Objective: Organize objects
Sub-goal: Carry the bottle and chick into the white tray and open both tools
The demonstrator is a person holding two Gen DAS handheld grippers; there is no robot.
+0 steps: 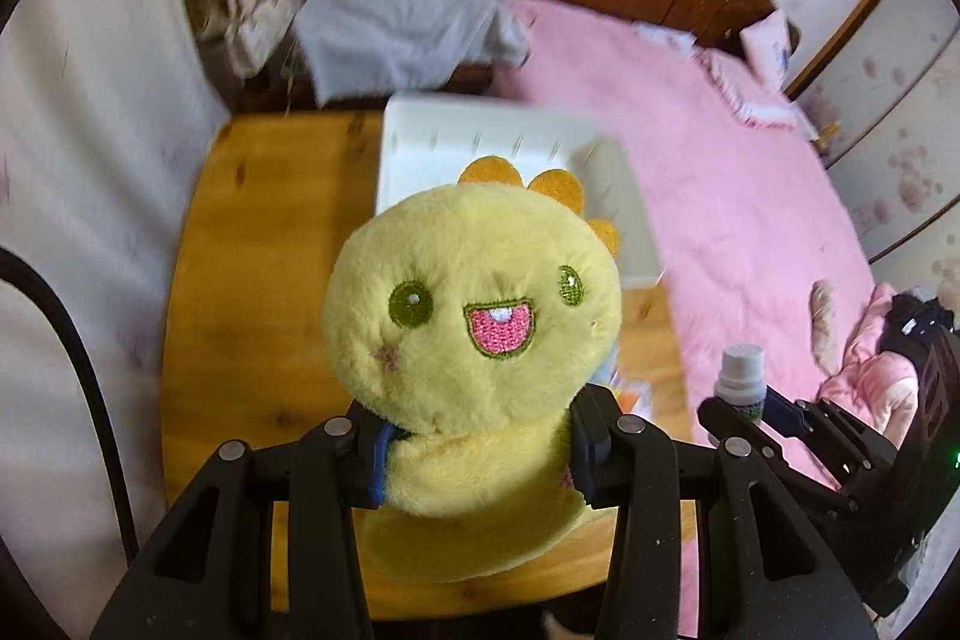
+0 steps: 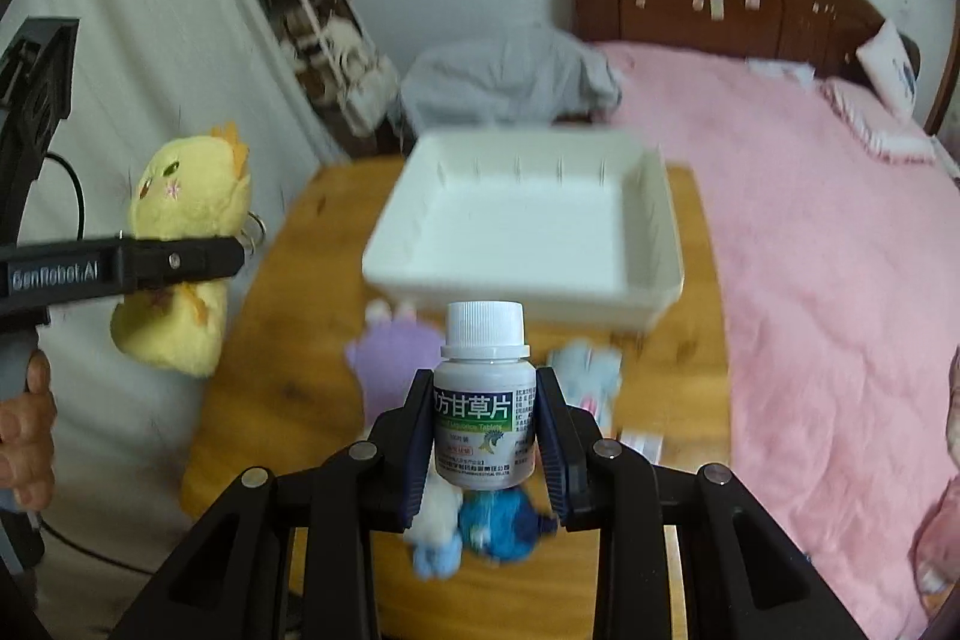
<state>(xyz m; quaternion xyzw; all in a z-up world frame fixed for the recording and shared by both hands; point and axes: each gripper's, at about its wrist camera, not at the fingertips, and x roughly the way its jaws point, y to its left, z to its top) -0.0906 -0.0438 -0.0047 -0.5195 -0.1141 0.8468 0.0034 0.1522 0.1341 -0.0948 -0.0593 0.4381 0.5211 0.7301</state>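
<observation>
My left gripper (image 1: 477, 454) is shut on a yellow plush chick (image 1: 474, 304), held in the air above the wooden table (image 1: 252, 280). The right wrist view shows the same chick (image 2: 180, 220) at the left, clamped in the left gripper (image 2: 180, 262). My right gripper (image 2: 485, 436) is shut on a white pill bottle (image 2: 485, 394) with a green label, also lifted off the table. That bottle (image 1: 741, 379) and the right gripper (image 1: 750, 415) show at the right of the left wrist view. An empty white bin (image 2: 528, 220) stands at the table's far end (image 1: 498, 142).
On the table (image 2: 288, 340) lie a purple plush (image 2: 390, 358), a pale blue item (image 2: 591, 376), a blue and white plush (image 2: 480, 526) and a small packet (image 2: 642, 442). A pink bed (image 2: 810, 280) runs along the right. A white curtain (image 2: 150, 40) hangs left. A hand (image 2: 24, 430) grips the left handle.
</observation>
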